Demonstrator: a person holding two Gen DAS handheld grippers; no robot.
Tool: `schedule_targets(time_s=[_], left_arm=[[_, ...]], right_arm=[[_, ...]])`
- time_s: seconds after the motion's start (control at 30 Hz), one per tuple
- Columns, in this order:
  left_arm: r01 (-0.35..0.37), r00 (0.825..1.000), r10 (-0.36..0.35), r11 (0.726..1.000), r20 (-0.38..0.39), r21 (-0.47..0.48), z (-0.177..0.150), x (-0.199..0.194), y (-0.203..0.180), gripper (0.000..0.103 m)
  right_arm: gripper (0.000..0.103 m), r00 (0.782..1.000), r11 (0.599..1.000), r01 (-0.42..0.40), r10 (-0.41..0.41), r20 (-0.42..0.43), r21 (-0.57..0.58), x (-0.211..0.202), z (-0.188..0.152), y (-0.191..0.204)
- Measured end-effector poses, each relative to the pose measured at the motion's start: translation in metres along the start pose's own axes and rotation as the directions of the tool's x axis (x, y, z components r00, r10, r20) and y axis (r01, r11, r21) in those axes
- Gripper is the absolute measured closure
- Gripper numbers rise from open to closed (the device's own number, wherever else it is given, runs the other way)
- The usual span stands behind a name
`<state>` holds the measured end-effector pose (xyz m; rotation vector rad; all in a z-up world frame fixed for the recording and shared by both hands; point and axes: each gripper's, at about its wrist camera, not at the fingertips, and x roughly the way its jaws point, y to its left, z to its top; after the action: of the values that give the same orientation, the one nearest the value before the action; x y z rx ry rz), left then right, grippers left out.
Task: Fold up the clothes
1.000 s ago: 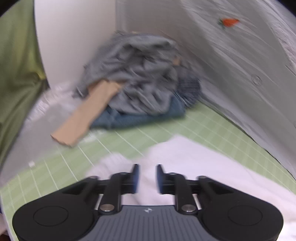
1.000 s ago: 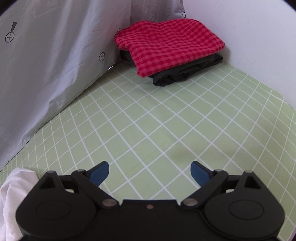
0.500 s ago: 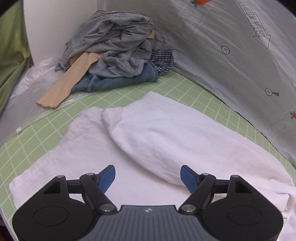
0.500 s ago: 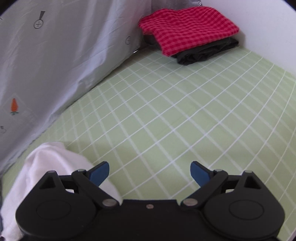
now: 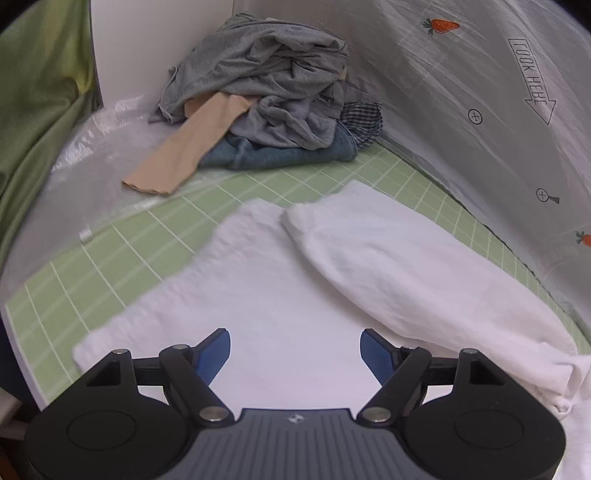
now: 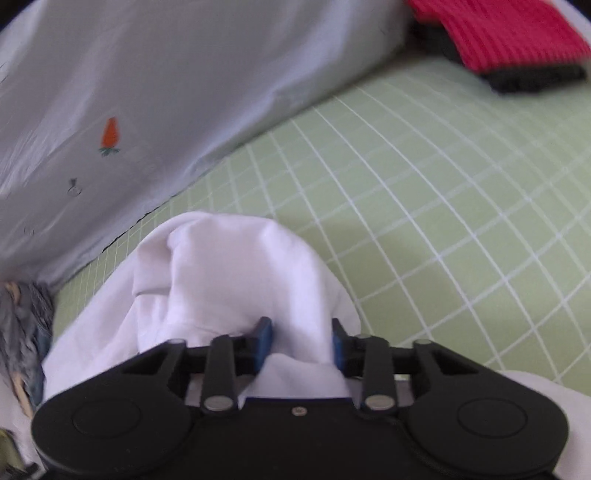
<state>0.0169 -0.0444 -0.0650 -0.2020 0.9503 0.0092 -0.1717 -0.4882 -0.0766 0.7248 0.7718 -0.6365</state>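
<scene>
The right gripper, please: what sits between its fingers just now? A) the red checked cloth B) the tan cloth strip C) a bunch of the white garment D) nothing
C: the right gripper is closing, with a bunched fold of the white garment between its blue pads.

Right gripper [image 6: 300, 341] closing on a bunched white garment [image 6: 236, 273].
It lies on a green grid mat [image 6: 424, 192], grey printed sheet [image 6: 166, 92] behind; a folded red checked cloth [image 6: 498, 33] sits far off.

- The white garment [image 5: 332, 288] is looking like soft matt cloth.
- The green mat [image 6: 424, 192] is appearing smooth and matt.
- The grey sheet [image 5: 461, 122] is showing thin, faintly sheened fabric.
</scene>
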Motion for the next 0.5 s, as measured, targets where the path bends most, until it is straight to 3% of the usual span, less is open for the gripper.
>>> schedule_targets(time_s=[0.2, 0.33, 0.43, 0.5], left_arm=[[0.004, 0.999, -0.003, 0.999, -0.04, 0.039, 0.012, 0.008, 0.041, 0.025], [0.015, 0.998, -0.009, 0.995, -0.065, 0.098, 0.016, 0.015, 0.06, 0.025], [0.032, 0.997, -0.022, 0.991, -0.079, 0.129, 0.019, 0.017, 0.068, 0.025], [0.043, 0.996, -0.031, 0.988, -0.086, 0.15, 0.018, 0.018, 0.07, 0.025]], right_arm=[[0.08, 0.998, 0.966, 0.018, 0.0, 0.068, -0.257, -0.029, -0.068, 0.095], [0.08, 1.0, 0.932, -0.014, 0.017, 0.006, -0.361, -0.018, -0.142, 0.152], [0.079, 0.998, 0.875, 0.059, -0.047, 0.037, -0.481, -0.008, -0.181, 0.18], [0.072, 0.997, 0.862, 0.082, -0.065, 0.051, -0.5, -0.013, -0.183, 0.186]])
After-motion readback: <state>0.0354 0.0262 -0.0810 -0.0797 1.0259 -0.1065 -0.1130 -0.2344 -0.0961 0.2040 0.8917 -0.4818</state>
